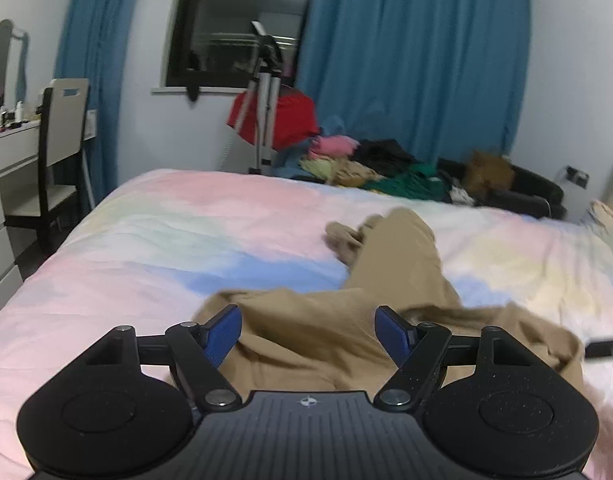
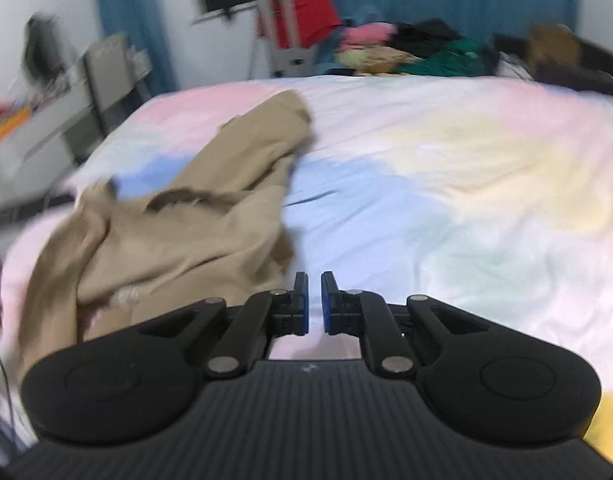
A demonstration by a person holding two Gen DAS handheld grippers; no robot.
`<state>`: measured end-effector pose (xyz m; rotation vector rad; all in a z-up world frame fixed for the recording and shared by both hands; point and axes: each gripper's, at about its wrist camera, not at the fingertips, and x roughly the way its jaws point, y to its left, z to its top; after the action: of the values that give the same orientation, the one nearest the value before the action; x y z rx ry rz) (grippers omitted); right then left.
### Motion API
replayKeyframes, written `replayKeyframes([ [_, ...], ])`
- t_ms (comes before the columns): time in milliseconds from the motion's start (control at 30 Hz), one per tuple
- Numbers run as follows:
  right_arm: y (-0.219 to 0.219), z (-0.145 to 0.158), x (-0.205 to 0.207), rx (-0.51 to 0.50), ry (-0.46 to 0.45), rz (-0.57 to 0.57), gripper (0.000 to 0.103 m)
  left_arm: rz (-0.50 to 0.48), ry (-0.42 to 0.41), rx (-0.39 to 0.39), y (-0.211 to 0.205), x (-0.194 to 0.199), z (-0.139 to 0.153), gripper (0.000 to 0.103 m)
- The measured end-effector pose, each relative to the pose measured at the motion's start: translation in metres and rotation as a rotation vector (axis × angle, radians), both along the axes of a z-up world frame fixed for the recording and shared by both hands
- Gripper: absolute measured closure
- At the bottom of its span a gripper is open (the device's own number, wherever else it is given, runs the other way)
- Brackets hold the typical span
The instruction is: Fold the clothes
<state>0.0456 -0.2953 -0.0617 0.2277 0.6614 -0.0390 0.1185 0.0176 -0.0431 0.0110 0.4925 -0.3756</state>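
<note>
Tan cotton trousers (image 1: 346, 320) lay crumpled on the pastel patchwork bedspread (image 1: 146, 232), at twelve o'clock of our left gripper (image 1: 308, 334), whose jaws stood wide and empty. Our right gripper (image 2: 314, 302) was nearly closed on nothing, the trousers at ten o'clock.

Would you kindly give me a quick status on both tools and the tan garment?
Left tool open over tan garment, nothing gripped. Right tool shut, empty. Garment crumpled on bed. Nothing in the way.
</note>
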Motion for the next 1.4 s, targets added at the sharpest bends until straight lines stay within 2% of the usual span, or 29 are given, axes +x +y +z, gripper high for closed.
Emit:
replayKeyframes([
  [33,-0.005,0.000,0.001,0.051,-0.024,-0.019,0.088,-0.004,-0.005,0.017,-0.002,-0.003,-0.001,0.025],
  [100,-0.016,0.000,0.003,0.178,-0.074,-0.040,0.061,-0.001,-0.012,0.046,-0.006,-0.006,-0.002,0.024],
  [133,-0.016,-0.002,0.005,0.236,-0.091,-0.038,0.033,0.000,-0.016,0.060,-0.008,-0.007,-0.002,0.024],
  [167,-0.018,-0.005,0.008,0.289,-0.104,-0.034,0.018,0.006,-0.018,0.065,-0.009,-0.008,-0.002,0.023],
  [200,-0.018,-0.006,0.014,0.329,-0.111,-0.025,0.019,0.013,-0.018,0.066,-0.009,-0.008,-0.002,0.022],
  [300,-0.014,-0.005,0.041,0.356,-0.101,0.014,0.020,0.027,-0.020,0.072,-0.011,-0.006,-0.003,0.022],
  [400,-0.001,-0.005,0.082,0.322,-0.053,0.043,0.022,0.029,-0.023,0.074,-0.009,-0.003,-0.003,0.022],
  [500,0.008,-0.023,0.116,0.280,0.031,0.049,0.032,0.022,-0.022,0.058,-0.008,0.001,-0.003,0.022],
  [600,0.019,-0.047,0.129,0.258,0.109,0.071,0.063,0.012,-0.022,0.039,-0.007,0.005,-0.003,0.022],
  [633,0.024,-0.050,0.126,0.235,0.114,0.088,0.079,0.007,-0.023,0.032,-0.006,0.006,-0.003,0.022],
  [667,0.031,-0.050,0.121,0.215,0.105,0.110,0.085,0.004,-0.026,0.030,-0.006,0.008,-0.003,0.022],
  [733,0.044,-0.038,0.106,0.156,0.052,0.157,0.089,0.001,-0.034,0.029,-0.007,0.012,-0.002,0.022],
  [867,0.064,-0.002,0.058,0.042,-0.096,0.262,0.089,-0.011,-0.049,0.021,-0.005,0.018,-0.002,0.022],
  [967,0.061,0.007,0.034,0.037,-0.155,0.269,0.089,-0.062,-0.066,0.031,-0.009,0.018,-0.004,0.022],
  [1033,0.059,0.012,0.023,0.045,-0.184,0.267,0.089,-0.104,-0.104,0.070,-0.018,0.012,-0.005,0.022],
  [1133,0.055,0.016,0.020,0.114,-0.219,0.292,0.089,-0.169,-0.162,0.133,-0.031,0.000,-0.007,0.022],
  [1267,0.068,0.018,0.019,0.084,-0.227,0.373,0.089,-0.172,-0.155,0.188,-0.043,0.001,-0.017,0.022],
  [1400,0.083,0.010,0.021,0.022,-0.135,0.478,0.088,-0.133,-0.111,0.203,-0.043,0.009,-0.025,0.022],
])
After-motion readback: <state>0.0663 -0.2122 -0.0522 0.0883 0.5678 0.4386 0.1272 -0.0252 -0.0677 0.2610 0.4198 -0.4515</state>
